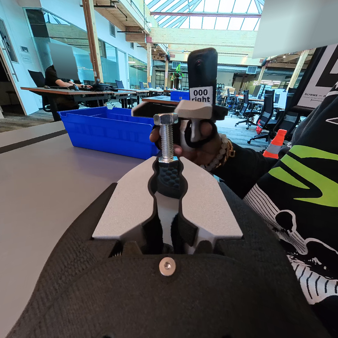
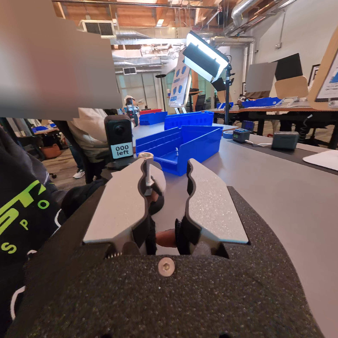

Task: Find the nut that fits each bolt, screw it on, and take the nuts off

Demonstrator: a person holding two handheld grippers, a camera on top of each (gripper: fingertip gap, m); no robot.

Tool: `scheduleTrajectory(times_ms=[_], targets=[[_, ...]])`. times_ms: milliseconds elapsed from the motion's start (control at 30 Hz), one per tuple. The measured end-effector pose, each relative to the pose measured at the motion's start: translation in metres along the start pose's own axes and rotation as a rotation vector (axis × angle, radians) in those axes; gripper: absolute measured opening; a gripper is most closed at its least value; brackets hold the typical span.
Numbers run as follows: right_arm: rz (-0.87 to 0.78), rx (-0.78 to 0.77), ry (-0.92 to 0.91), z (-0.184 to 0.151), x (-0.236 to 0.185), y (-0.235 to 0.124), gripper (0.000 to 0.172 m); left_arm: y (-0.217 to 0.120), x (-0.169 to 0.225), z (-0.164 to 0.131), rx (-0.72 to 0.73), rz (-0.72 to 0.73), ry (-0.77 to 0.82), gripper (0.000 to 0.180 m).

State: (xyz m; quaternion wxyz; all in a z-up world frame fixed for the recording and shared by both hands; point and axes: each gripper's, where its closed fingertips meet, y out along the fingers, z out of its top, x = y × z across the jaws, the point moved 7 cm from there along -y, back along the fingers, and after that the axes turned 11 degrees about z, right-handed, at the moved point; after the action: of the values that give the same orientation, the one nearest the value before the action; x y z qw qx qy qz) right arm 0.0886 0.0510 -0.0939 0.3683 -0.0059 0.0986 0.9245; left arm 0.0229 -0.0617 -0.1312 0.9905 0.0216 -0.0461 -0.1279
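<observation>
With left gripper [image 1: 167, 162] clamped on the nut [image 1: 167, 161] at frame centre, bolt [image 1: 166, 135] upright above it, and right gripper [image 2: 170, 172] parted, empty: unscrewing step, next calling for closing on the bolt head.

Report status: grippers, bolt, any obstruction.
Left gripper shut on nut, bolt upright, head up. Right gripper open, fingers spread near bolt head. Blue bin behind, nothing blocking.
</observation>
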Motion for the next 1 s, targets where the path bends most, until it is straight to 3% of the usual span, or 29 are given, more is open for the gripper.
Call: scheduleTrajectory(times_ms=[200, 567, 700, 800, 900, 1000], targets=[[0.082, -0.042, -0.004, -0.002, -0.009, 0.027, 0.047, 0.001, 0.001, -0.001, -0.012, 0.002, 0.018, 0.018], [0.102, -0.146, 0.03, 0.002, -0.012, 0.022, 0.019, 0.001, 0.0, -0.001, -0.008, 0.018, 0.018, 0.018], [0.196, -0.148, 0.004, 0.006, -0.018, 0.02, 0.017, -0.001, 0.007, 0.0, -0.002, -0.069, 0.02, 0.018], [0.306, -0.06, 0.004, 0.018, -0.024, 0.014, 0.018, 0.0, 0.013, -0.001, -0.021, -0.171, -0.012, 0.018], [0.238, -0.048, -0.037, 0.033, -0.019, 0.001, 0.018, 0.001, 0.013, -0.002, -0.025, -0.157, -0.004, 0.018], [-0.005, -0.104, -0.086, 0.053, 0.0, -0.032, 0.017, -0.001, 0.008, 0.0, 0.004, -0.104, -0.013, 0.018]])
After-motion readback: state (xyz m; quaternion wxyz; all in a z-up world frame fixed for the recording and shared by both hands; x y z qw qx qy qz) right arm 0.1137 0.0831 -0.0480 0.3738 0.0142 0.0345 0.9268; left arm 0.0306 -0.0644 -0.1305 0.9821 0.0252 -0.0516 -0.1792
